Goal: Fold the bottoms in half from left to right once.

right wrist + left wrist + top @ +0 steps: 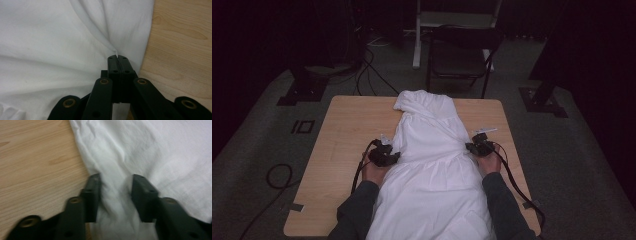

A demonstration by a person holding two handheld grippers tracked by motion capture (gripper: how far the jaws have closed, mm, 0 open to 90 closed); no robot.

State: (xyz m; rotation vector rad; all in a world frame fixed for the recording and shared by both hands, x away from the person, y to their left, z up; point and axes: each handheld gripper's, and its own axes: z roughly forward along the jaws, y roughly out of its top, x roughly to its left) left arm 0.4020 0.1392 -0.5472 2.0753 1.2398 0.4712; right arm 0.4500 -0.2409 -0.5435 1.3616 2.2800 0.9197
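Both edges mattered: our right gripper [117, 58] was pinched onto the white cotton garment [432, 165], left gripper [115, 185] half-open astride a fold, so we needed matching, even tension.

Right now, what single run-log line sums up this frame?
white garment flat on wooden table | right gripper pinching garment's right edge | left gripper jaws astride left-edge fold, not clamped

**What the frames leave unclear**

The garment [432, 170] runs off the bottom edge of the high view, so its lower end is cut off. The surface [347, 130] beneath it is covered. In the left gripper view the cloth fold between the fingers [93, 192] is blurred; whether they press it cannot be told. Dark surroundings swallow the chair [459, 55] and floor details.
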